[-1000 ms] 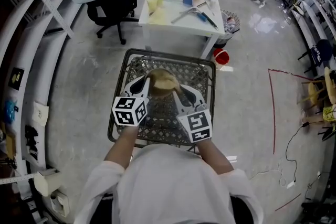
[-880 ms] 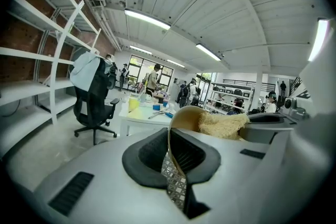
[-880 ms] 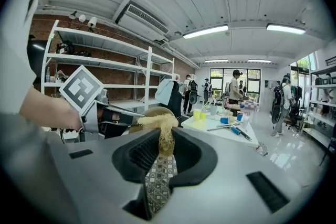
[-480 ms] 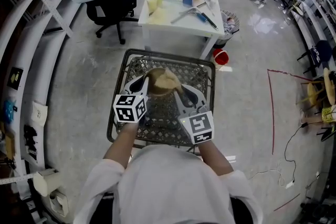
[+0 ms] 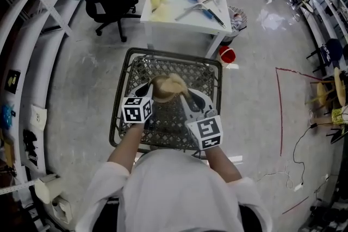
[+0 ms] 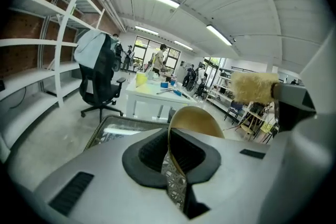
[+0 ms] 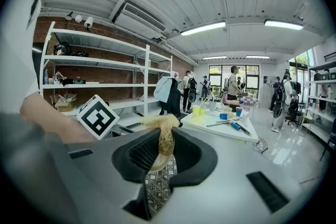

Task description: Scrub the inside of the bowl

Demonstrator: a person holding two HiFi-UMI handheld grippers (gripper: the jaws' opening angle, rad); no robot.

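Smooth tan bowl (image 6: 195,119), rim pinched in left gripper (image 6: 170,157), right gripper (image 7: 163,157) clamping fibrous scrubber (image 7: 164,132)

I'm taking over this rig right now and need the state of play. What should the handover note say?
Left claw: shut on the rim of the bowl, held over the wire table.
Right claw: shut on the scrubber, which sits at the bowl's mouth.
Done: bowl and scrubber are both in hand.
Left: scrub the inside of the bowl. How much of it is already scrubbed cannot be told.
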